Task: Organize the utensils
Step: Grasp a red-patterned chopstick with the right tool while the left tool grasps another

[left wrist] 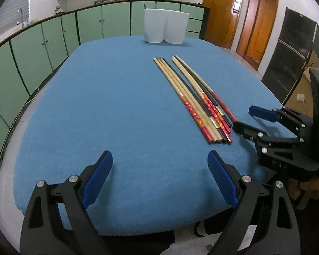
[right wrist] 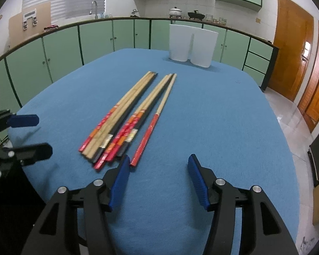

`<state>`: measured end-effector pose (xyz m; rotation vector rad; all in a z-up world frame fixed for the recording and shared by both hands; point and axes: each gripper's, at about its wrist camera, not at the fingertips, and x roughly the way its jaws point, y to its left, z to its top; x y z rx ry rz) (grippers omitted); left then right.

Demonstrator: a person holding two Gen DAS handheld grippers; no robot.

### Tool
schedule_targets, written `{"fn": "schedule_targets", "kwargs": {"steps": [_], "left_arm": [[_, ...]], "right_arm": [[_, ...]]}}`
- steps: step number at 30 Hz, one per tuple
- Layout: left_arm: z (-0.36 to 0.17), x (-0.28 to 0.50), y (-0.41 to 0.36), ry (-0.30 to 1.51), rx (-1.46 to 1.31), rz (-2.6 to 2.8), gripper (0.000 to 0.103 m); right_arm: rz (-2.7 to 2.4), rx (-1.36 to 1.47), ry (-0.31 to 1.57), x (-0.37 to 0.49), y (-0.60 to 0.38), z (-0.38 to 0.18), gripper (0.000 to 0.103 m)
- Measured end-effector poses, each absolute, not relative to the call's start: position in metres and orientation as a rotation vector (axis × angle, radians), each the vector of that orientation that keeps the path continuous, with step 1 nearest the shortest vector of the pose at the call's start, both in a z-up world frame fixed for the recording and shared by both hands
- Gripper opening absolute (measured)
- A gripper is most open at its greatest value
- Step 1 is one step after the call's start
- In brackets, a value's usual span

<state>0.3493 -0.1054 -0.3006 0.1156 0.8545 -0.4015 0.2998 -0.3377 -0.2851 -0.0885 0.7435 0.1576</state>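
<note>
Several long chopsticks (left wrist: pixel 195 99), wooden with red or black handles, lie in a loose bundle on the blue tablecloth (left wrist: pixel 117 106); they also show in the right wrist view (right wrist: pixel 127 119). A white two-compartment holder (left wrist: pixel 165 26) stands upright at the far table edge, also in the right wrist view (right wrist: pixel 192 45). My left gripper (left wrist: pixel 160 159) is open and empty, near the front edge, left of the chopstick handles. My right gripper (right wrist: pixel 158 161) is open and empty, just behind the handle ends; its left fingertip is beside one red-handled chopstick (right wrist: pixel 153 127). Each gripper shows in the other's view: the right gripper (left wrist: pixel 242 116), the left gripper (right wrist: pixel 42 133).
Green kitchen cabinets (right wrist: pixel 95 38) with a counter, sink tap and pots curve behind the table. Wooden doors (right wrist: pixel 293 51) stand at the right. A dark shelf unit (left wrist: pixel 291 51) and a cardboard box are right of the table.
</note>
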Motion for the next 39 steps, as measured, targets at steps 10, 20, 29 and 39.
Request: {"fn": "schedule_targets", "kwargs": {"steps": [10, 20, 29, 39], "left_arm": [[-0.313, 0.364, -0.146, 0.866, 0.199, -0.373, 0.088], [-0.311, 0.363, -0.138, 0.854, 0.194, -0.353, 0.089], [-0.305, 0.365, -0.12, 0.838, 0.149, -0.327, 0.057], [-0.308, 0.37, -0.127, 0.819, 0.127, -0.342, 0.056]], "right_arm": [[0.125, -0.036, 0.752, 0.299, -0.366, -0.285, 0.048], [0.117, -0.049, 0.741, 0.298, -0.365, -0.286, 0.05], [0.061, -0.028, 0.733, 0.304, -0.371, -0.287, 0.02], [0.051, -0.033, 0.729, 0.302, -0.365, -0.287, 0.018]]}}
